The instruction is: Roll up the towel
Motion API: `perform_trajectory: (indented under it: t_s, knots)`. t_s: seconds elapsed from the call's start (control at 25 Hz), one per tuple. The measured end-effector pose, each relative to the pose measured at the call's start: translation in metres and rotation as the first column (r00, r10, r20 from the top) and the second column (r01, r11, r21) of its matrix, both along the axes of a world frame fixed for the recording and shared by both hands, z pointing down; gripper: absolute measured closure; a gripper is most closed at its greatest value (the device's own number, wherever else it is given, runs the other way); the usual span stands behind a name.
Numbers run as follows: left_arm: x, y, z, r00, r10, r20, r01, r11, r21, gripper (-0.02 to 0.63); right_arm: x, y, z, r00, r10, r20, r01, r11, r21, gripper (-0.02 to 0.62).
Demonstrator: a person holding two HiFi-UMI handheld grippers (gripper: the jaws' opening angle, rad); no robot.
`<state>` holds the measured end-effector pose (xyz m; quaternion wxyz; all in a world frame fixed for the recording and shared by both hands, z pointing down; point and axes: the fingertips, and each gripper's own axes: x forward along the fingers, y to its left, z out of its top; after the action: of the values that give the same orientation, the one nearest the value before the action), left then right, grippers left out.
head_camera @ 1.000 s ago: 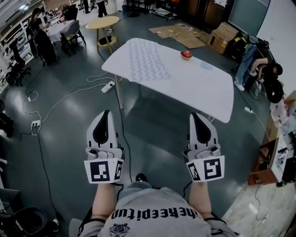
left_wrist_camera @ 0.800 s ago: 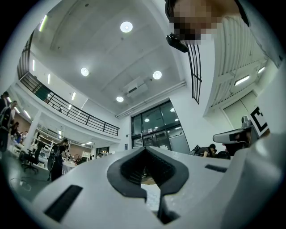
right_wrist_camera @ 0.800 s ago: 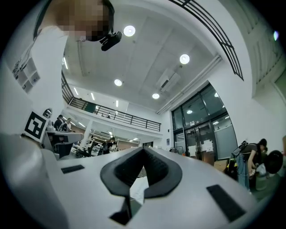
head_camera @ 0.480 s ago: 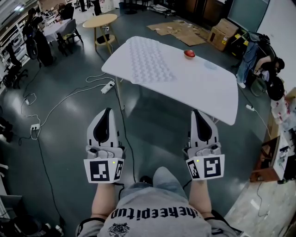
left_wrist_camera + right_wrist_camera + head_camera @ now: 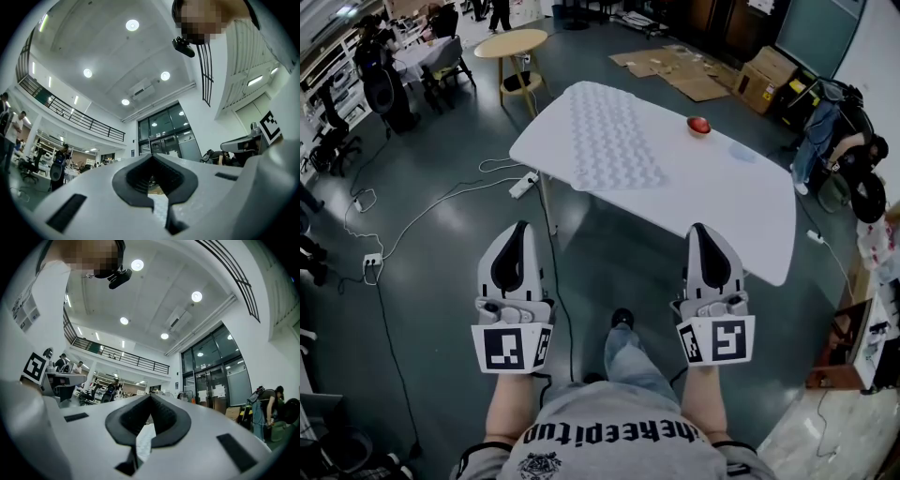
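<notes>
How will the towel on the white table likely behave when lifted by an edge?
The towel lies flat and thin on the table, so it is probably floppy and would drape when lifted. It looks light; on that smooth-looking top a push may slide or bunch it.

This is looking like a big open lab hall: people [image 5: 380, 80] are working at cluttered desks, a power strip [image 5: 523, 185] is lying on the grey floor, cardboard boxes [image 5: 764, 70] are sitting by a wall, and a mezzanine railing [image 5: 133, 361] is running overhead.
</notes>
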<state>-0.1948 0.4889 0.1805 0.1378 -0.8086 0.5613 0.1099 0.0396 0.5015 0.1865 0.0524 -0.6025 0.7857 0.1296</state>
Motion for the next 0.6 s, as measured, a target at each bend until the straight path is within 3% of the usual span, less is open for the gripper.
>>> perform_trajectory:
  t_s: [0.28,0.6]
  knots:
    - [0.007,-0.086,-0.017,0.999,-0.045,-0.001,0.045,0.999,0.025,0.601,0.009,-0.095,-0.02,0.999,-0.04,-0.006,0.04,0.999,0.031,0.594]
    - [0.039,-0.169,-0.019,0.997,-0.075,-0.006,0.075,0.996,0.047,0.601,0.038,-0.185,-0.022,0.997,-0.078,-0.02,0.079,0.996,0.048,0.594]
